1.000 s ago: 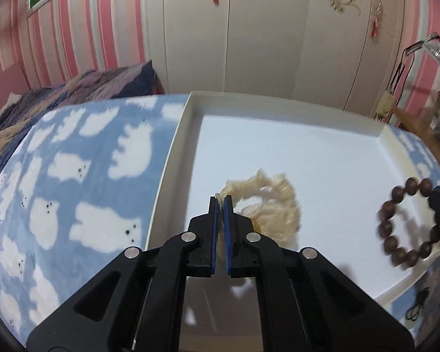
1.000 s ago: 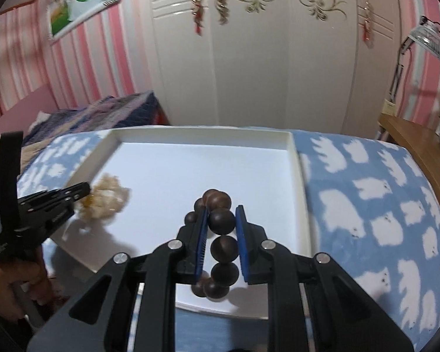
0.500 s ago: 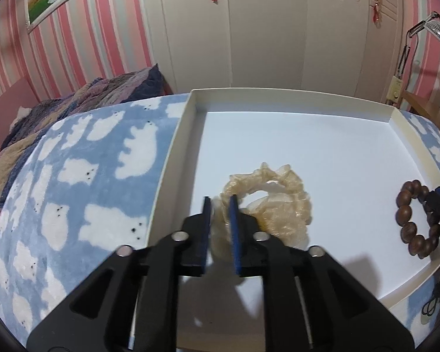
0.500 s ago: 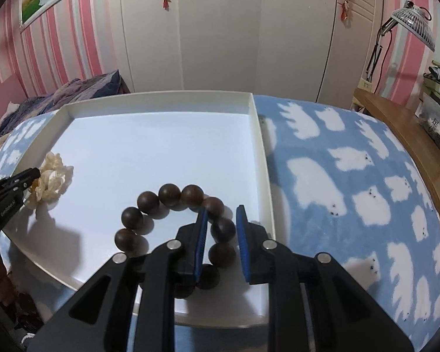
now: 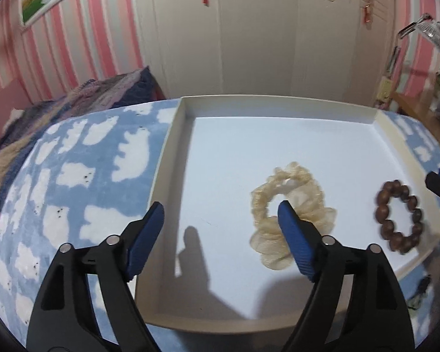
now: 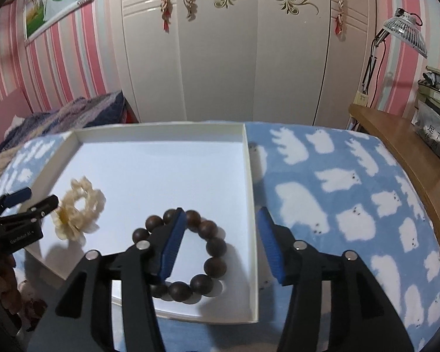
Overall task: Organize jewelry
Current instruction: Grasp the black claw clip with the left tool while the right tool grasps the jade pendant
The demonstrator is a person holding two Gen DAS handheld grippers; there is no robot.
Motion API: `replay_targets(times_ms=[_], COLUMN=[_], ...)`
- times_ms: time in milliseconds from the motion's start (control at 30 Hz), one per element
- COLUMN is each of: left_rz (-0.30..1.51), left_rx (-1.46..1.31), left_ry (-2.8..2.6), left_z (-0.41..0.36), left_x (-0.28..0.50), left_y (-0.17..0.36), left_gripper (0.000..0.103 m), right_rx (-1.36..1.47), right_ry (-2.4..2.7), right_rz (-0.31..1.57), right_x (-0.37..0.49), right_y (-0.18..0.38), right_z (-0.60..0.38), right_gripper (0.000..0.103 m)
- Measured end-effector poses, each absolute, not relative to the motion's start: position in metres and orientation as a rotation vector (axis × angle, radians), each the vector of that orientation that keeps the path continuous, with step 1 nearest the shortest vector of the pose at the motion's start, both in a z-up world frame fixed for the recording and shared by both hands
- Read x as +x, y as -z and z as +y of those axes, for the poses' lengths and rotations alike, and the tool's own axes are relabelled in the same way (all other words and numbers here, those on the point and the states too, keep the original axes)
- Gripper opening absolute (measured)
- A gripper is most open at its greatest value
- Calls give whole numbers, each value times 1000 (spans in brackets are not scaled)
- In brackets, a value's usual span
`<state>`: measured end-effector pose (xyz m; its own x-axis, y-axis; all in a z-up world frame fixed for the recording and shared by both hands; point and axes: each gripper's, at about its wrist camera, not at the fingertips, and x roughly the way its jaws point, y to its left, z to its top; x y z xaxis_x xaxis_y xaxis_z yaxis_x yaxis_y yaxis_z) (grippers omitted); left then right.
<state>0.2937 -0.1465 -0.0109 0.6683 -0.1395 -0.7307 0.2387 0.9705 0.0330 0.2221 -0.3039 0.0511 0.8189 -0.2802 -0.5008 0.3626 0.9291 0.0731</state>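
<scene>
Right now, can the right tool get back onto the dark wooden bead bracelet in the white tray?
Probably yes: the right tool, jaws opening, sits over the dark wooden bead bracelet lying flat in the white tray, nothing blocking.

Blue blanket (image 6: 337, 205) (white bears), white wardrobe (image 6: 220, 58), lamp (image 6: 404, 29).

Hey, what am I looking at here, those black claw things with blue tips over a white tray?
Those are two handheld grippers worked by a person, each with a camera looking along its fingers; one picture comes from each. The left gripper is opening beside a cream scrunchie. The right gripper is opening around part of a brown wooden bead bracelet. Both pieces lie loose in the white tray, on a blue blanket. Nothing is held.
</scene>
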Motion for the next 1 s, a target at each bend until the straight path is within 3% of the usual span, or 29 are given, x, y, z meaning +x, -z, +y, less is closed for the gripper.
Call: replay_targets(times_ms=[233, 333, 467, 633, 1000], left_rz=[672, 609, 564, 568, 569], left_rx=[131, 139, 211, 181, 101], left_ry=[247, 240, 217, 151, 186], left_z=[-144, -145, -124, -62, -36], left_x=[261, 238, 200, 155, 80], left_y=[-55, -85, -101, -84, -16], left_gripper=[81, 87, 88, 87, 87], right_rx=[179, 173, 151, 136, 140], right_ry=[326, 321, 315, 334, 339], right_rz=[399, 349, 338, 336, 412], right_x=[187, 163, 127, 73, 33], right_y=[-89, -102, -102, -71, -11], right_z=[-307, -308, -317, -321, -313], right_gripper=[53, 58, 58, 58, 58])
